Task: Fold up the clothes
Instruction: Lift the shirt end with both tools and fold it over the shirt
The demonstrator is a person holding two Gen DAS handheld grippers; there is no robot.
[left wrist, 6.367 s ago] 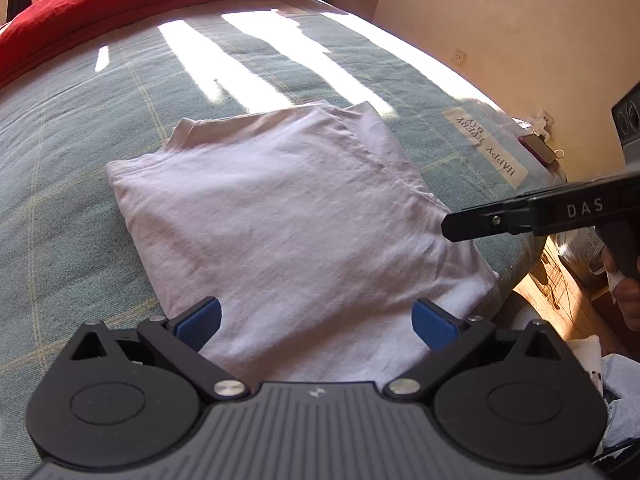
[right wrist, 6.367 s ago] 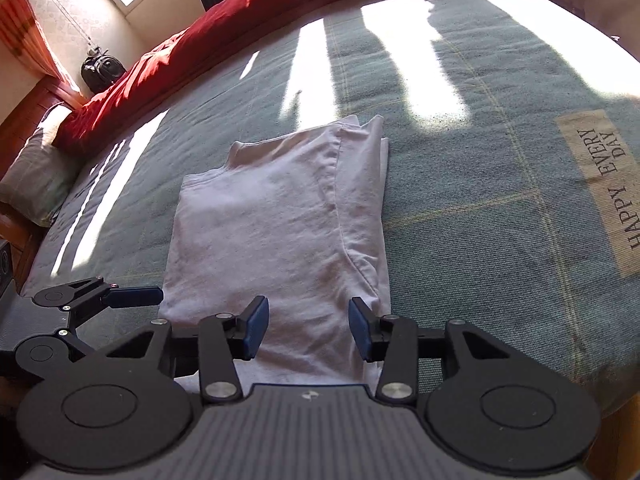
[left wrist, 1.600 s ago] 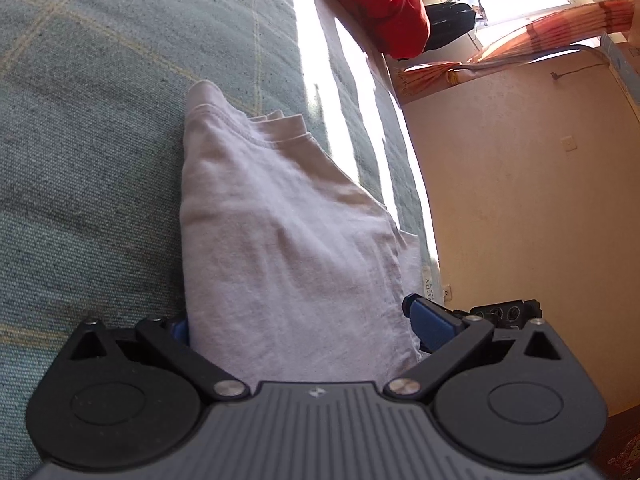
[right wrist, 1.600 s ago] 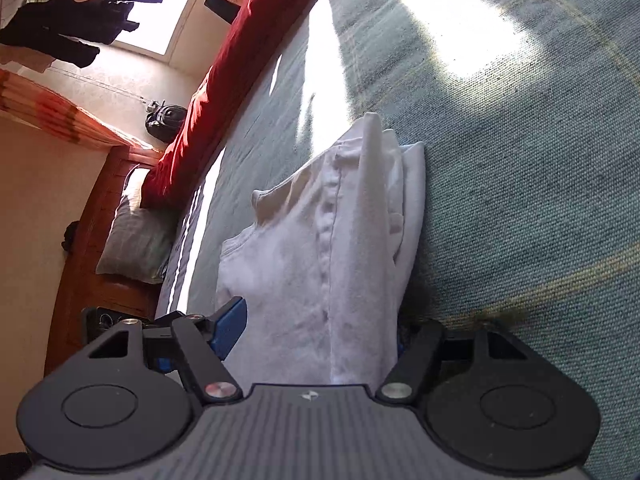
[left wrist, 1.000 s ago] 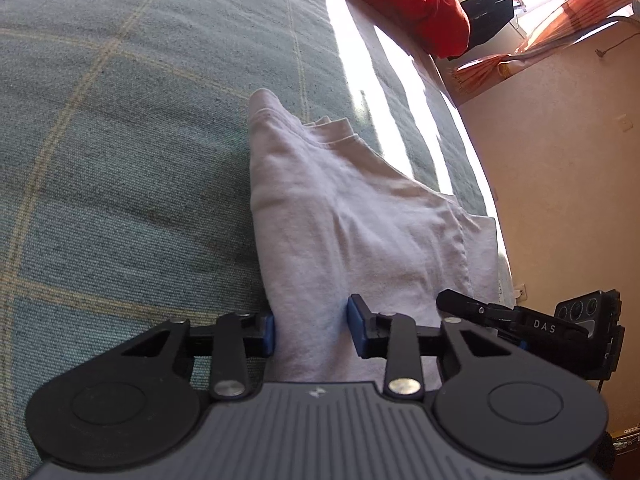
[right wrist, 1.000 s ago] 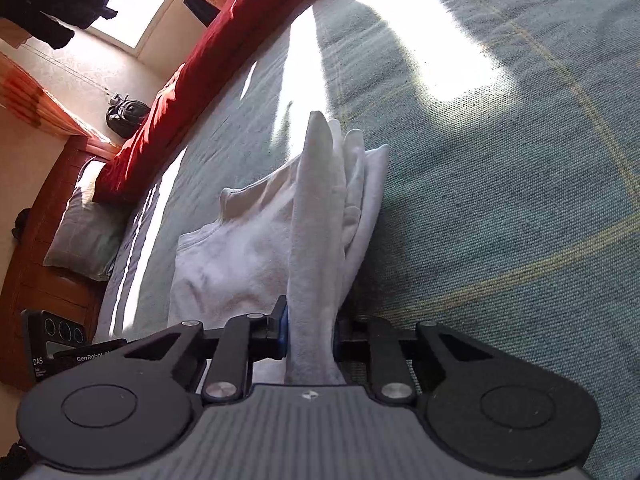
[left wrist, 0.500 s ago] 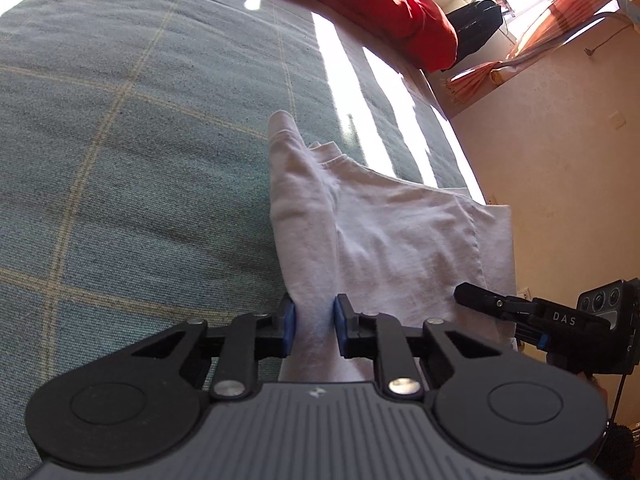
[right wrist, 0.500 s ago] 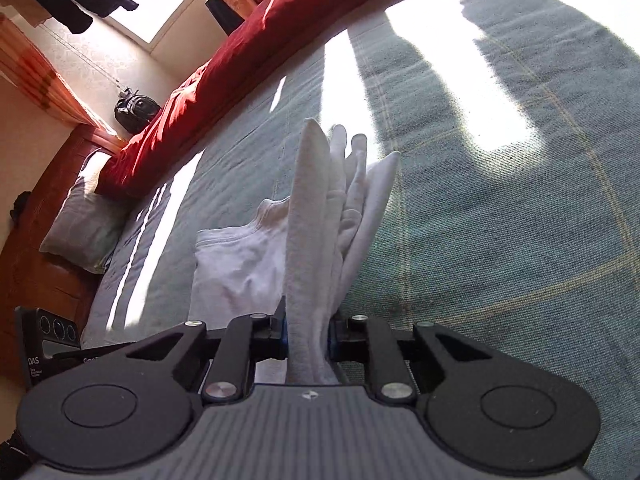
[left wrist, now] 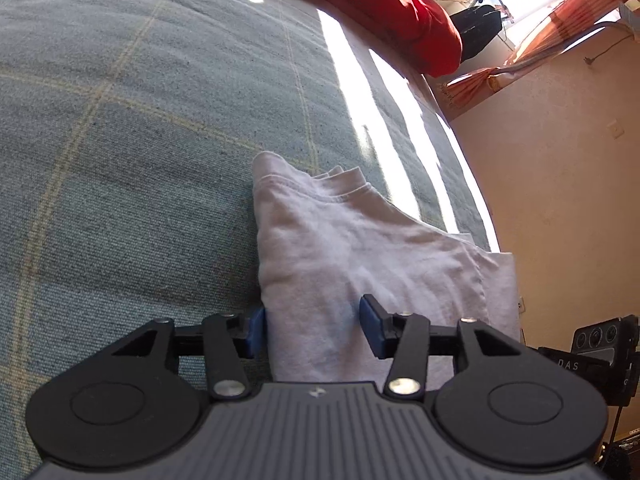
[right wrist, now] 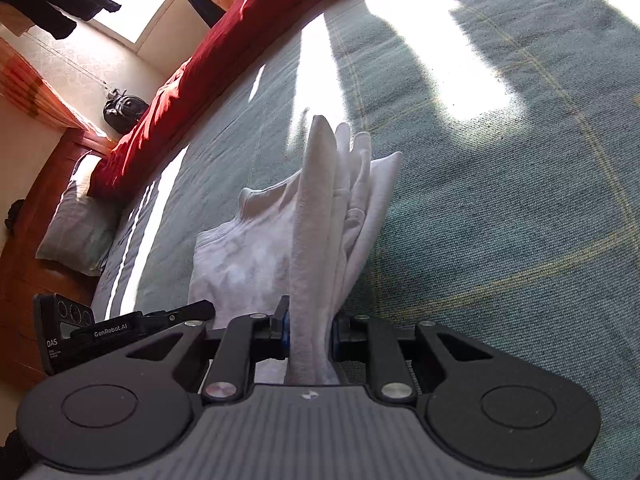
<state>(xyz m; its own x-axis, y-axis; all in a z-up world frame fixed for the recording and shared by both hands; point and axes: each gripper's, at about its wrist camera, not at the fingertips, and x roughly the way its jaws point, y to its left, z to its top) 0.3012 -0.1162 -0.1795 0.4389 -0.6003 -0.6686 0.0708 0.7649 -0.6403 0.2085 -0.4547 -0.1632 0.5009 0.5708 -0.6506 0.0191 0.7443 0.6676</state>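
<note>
One white shirt [left wrist: 352, 256] lies folded on the green bed cover [left wrist: 120, 160], and it is the thing I am working on. It is soft, a bit wrinkled, and has stitched hems at its far end. In my left view it lies flat, a long strip running away from me toward the red blanket [left wrist: 384, 4]. In my right view its near edge is pulled up into a tall, thin bunch of layers [right wrist: 316, 240], and that bunch points away from me too.

My right gripper [right wrist: 309, 332] is squeezed narrow on that bunch, with cloth pressed between its blue pads. My left gripper [left wrist: 312, 330] is opening; the shirt's near edge sits between its pads, the left one at the cloth's edge and the right one standing clear.

Both black tool bodies hide the shirt's near end, so I cannot see where it stops. Bright sun stripes wash out parts of the cover. I see the other tool [left wrist: 592, 356] at the right edge of my left view.
</note>
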